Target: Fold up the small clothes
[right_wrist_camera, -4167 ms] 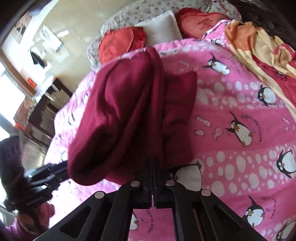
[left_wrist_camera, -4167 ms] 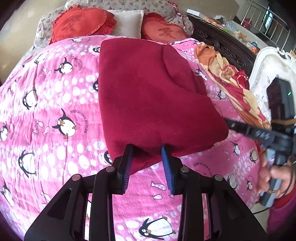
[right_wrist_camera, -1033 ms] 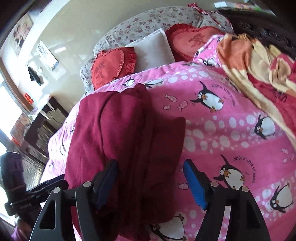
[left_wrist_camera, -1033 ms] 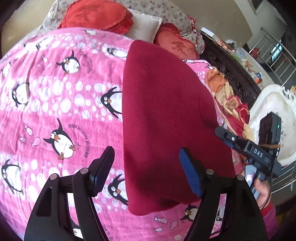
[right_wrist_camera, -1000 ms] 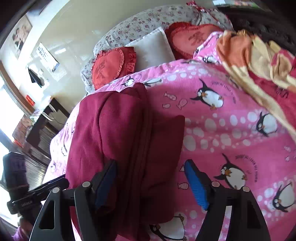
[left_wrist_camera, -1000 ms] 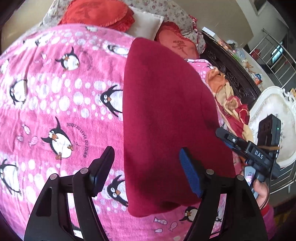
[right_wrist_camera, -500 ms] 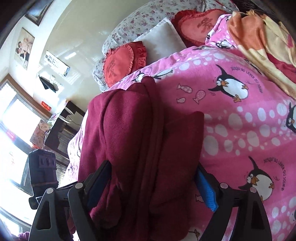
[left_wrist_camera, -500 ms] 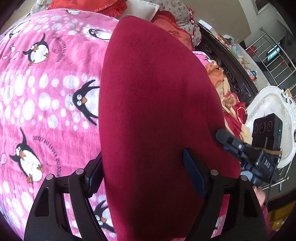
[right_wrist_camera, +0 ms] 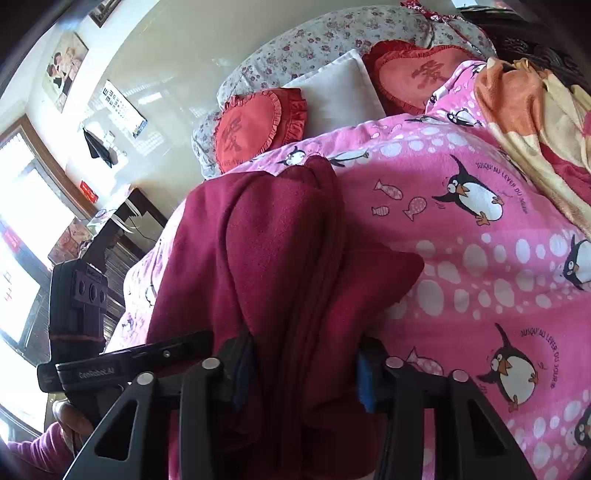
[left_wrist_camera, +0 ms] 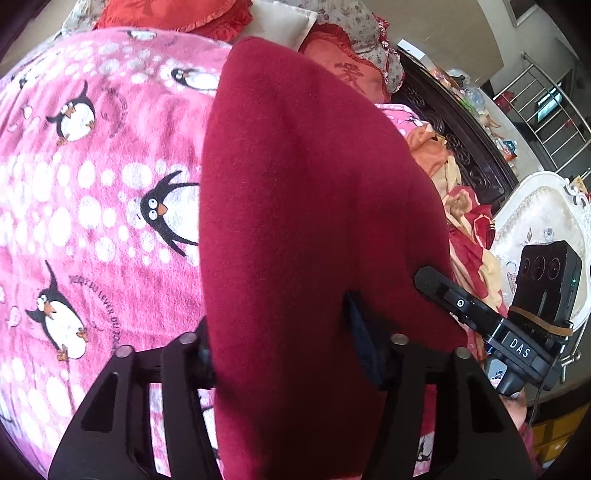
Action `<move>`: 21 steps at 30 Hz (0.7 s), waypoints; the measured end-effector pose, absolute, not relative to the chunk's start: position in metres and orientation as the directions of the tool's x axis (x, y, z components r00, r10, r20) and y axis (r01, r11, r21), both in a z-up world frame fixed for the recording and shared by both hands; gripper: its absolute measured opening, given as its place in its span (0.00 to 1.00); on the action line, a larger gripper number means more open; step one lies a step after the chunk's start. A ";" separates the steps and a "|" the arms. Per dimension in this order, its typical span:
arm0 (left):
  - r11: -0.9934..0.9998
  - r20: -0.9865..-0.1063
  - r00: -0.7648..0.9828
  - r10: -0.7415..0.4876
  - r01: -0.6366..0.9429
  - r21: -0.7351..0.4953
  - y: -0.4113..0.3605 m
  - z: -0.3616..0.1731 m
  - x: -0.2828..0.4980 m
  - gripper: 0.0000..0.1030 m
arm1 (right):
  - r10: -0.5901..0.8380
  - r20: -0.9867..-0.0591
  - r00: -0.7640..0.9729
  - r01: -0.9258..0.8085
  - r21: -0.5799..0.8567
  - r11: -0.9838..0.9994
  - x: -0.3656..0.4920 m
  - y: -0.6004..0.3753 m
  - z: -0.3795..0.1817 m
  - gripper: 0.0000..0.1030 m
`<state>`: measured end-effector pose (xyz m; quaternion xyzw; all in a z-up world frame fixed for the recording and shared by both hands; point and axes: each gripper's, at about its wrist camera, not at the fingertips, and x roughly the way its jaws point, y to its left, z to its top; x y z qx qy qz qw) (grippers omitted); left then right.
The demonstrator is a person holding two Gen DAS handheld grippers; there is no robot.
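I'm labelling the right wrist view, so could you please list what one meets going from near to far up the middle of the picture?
Right gripper → dark red garment → pink penguin blanket → white pillow → flowered pillow → wall.

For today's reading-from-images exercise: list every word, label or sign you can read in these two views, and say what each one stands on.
"DAS": on the right gripper body.
"GenRobot.AI", faint: on the left gripper body.
"JUSQU'AU LEVER DU JOUR": beside penguins on the pink blanket.
Red character on the heart cushions: unclear.
Wall chart and red sign: too small.
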<state>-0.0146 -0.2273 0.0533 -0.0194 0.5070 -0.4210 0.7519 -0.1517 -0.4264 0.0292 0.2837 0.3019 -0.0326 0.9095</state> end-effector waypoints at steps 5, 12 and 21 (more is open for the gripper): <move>0.635 -0.741 0.125 -0.659 0.621 -0.460 -0.209 0.074 -0.027 0.42 | 0.137 -0.538 0.832 0.203 0.524 0.827 -0.162 -0.413 0.051 0.37; 0.650 -0.776 0.118 -0.619 0.633 -0.421 -0.156 0.095 -0.060 0.42 | 0.233 -0.533 0.813 0.148 0.577 0.803 -0.187 -0.372 0.070 0.37; 0.734 -0.840 0.119 -0.528 0.562 -0.382 -0.102 0.054 -0.094 0.42 | 0.284 -0.622 0.730 0.170 0.568 0.806 -0.197 -0.316 0.031 0.39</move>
